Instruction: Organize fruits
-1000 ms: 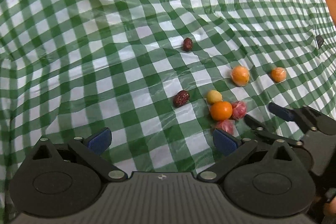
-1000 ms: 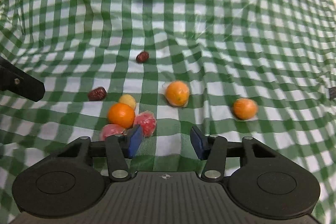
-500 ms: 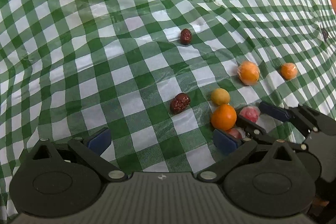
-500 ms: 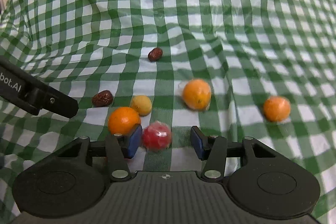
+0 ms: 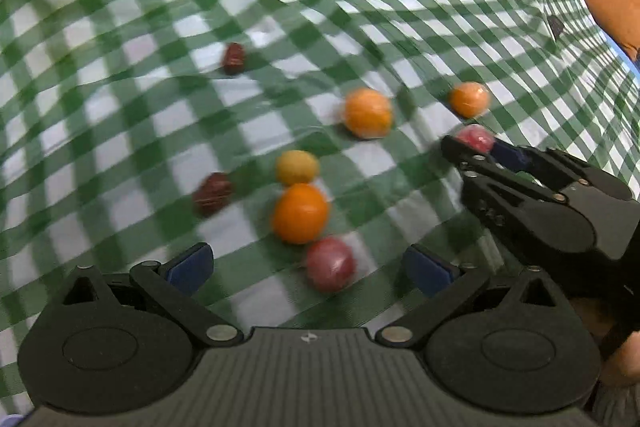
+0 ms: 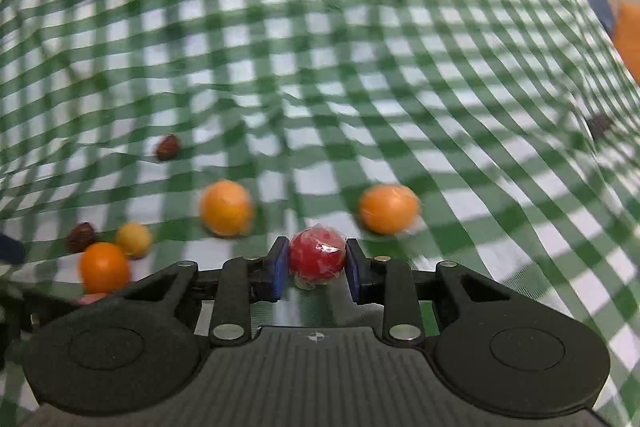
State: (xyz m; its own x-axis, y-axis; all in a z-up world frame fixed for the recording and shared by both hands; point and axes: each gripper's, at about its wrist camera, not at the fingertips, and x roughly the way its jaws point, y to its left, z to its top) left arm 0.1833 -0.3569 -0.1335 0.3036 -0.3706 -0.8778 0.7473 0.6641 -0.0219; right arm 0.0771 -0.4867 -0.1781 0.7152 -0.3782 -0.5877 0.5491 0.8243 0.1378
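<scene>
Left tongs [image 5: 308,267] spread wide, low over the green-checked cloth [image 5: 120,27]. Wrapped red fruit [image 5: 331,263] lies between the blue pads, touching neither. Just beyond it an orange [image 5: 300,213], then a yellow fruit [image 5: 297,167]; a dark red date [image 5: 212,189] to their left, another [image 5: 234,57] farther off. Right tongs [image 5: 478,147] clamp a second red fruit [image 5: 476,138], beside two wrapped oranges [image 5: 368,113] [image 5: 469,99].

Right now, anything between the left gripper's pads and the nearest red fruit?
No. In the left wrist view the red fruit lies on bare checked tablecloth, just ahead of the open left gripper, between its pads but touching neither.
</scene>
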